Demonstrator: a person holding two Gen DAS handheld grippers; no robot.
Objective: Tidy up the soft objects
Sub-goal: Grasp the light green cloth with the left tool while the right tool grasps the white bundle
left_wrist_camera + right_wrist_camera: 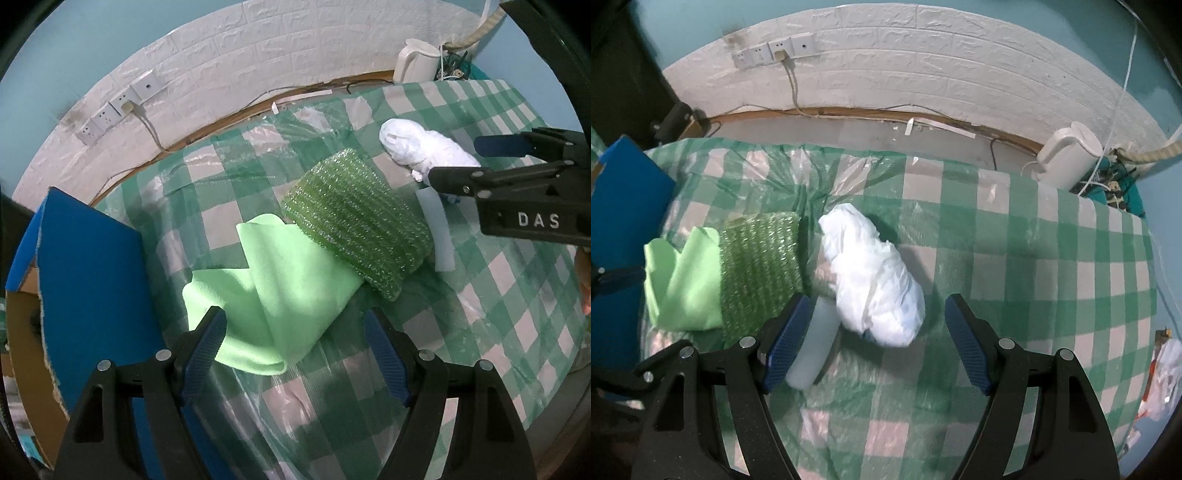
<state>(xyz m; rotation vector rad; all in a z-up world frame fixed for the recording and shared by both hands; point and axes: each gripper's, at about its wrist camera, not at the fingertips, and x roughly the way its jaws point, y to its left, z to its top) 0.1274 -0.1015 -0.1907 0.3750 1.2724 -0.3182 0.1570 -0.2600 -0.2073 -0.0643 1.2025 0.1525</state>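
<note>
Hovering left gripper (295,354): fingers spread wide, holding nothing, just short of the light green cloth (273,299).
Right gripper (875,339): spread apart, empty, its fingers either side of the near end of the white bundle (871,273).
Green bubble wrap (358,225): lying over one end of the cloth, beside the bundle.
White foam strip (814,350): between bubble wrap and bundle.
Tabletop (1034,258): green checked cover under clear plastic.
Blue board (92,280): standing on the cloth's far side from the bundle.

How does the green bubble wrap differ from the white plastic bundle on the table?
The bubble wrap is green, bumpy and rolled; the plastic bundle is white, crinkled and bunched into a lump. The bubble wrap overlaps a light green cloth; the bundle lies apart from the cloth. Both rest on the checked tablecloth.
</note>
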